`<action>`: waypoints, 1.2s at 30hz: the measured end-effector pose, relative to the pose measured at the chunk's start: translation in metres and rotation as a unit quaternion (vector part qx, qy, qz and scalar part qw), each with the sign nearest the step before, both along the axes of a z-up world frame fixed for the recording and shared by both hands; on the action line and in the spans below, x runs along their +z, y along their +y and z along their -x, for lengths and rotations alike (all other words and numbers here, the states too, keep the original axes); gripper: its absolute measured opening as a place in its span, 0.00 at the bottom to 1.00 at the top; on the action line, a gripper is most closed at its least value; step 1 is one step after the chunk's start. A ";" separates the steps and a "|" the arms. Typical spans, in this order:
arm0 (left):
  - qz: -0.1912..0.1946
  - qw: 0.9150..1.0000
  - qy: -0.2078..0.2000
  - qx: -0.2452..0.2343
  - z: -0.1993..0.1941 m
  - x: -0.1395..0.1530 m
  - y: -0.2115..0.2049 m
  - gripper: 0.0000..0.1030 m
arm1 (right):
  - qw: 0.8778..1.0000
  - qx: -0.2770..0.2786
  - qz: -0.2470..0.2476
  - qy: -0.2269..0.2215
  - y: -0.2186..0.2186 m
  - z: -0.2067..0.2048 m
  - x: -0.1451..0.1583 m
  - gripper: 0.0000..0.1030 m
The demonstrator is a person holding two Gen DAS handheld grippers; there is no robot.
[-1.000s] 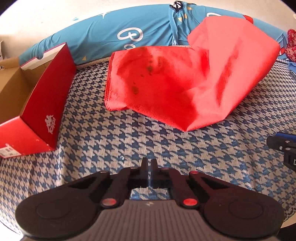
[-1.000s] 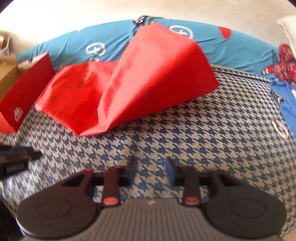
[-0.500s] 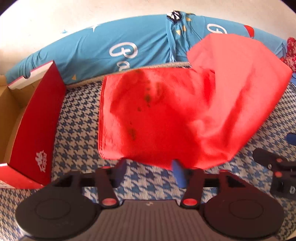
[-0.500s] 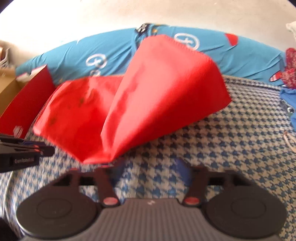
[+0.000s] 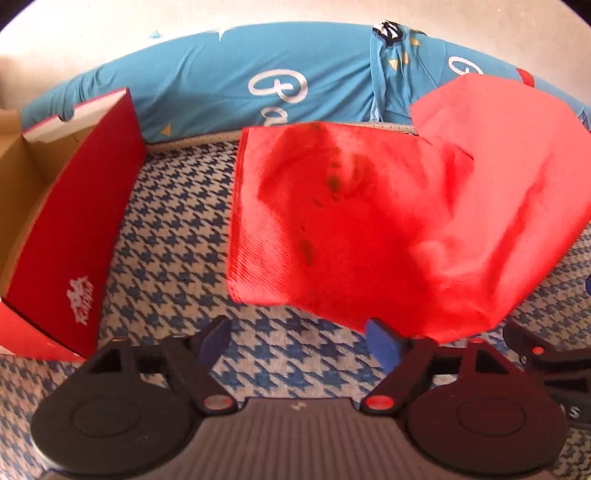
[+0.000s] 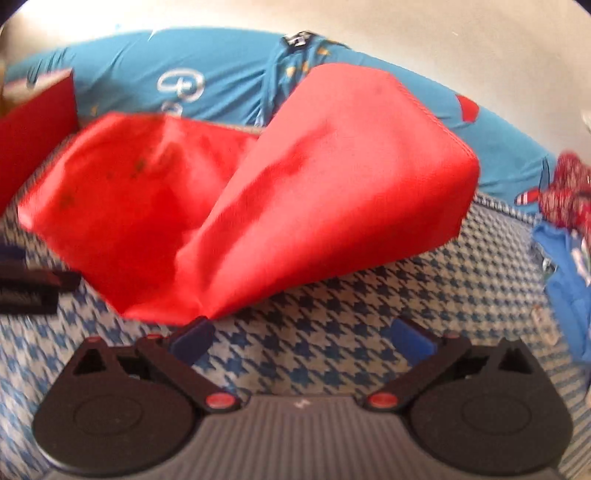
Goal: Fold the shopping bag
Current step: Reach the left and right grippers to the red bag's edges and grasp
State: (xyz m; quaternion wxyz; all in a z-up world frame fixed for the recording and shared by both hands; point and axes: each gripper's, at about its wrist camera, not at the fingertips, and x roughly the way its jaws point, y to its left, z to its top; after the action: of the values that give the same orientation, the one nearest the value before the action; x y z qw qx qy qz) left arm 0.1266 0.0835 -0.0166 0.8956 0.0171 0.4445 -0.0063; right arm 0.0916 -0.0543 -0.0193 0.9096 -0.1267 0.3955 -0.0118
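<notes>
we see the bag (image 5: 369,229) on a houndstooth bed (image 5: 177,236), box (image 5: 70,236) beside, blue pillow (image 5: 221,96) by the wall (image 6: 406,29); both grippers' (image 5: 299,341) (image 6: 301,338) fingers wide.

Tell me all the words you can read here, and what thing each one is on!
White logo on the red shoebox: a word under a small emblem, too blurred to read.
White cursive on the blue bedding: only loops show, not readable.
"AS" on the right claw: the end of a longer word, cut off.
Red shopping bag: no writing, only dark stains.
</notes>
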 end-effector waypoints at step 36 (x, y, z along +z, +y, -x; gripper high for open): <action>-0.006 0.998 0.001 0.059 -0.055 -0.021 0.016 0.98 | 0.986 -0.038 -0.100 -0.129 -0.039 -0.055 0.136 0.81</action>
State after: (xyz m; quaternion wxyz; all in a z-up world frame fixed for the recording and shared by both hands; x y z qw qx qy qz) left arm 0.1817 0.0992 -0.0372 0.8938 -0.0040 0.4458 0.0488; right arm 0.1463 -0.0937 0.1166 0.9600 -0.0172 0.2784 -0.0228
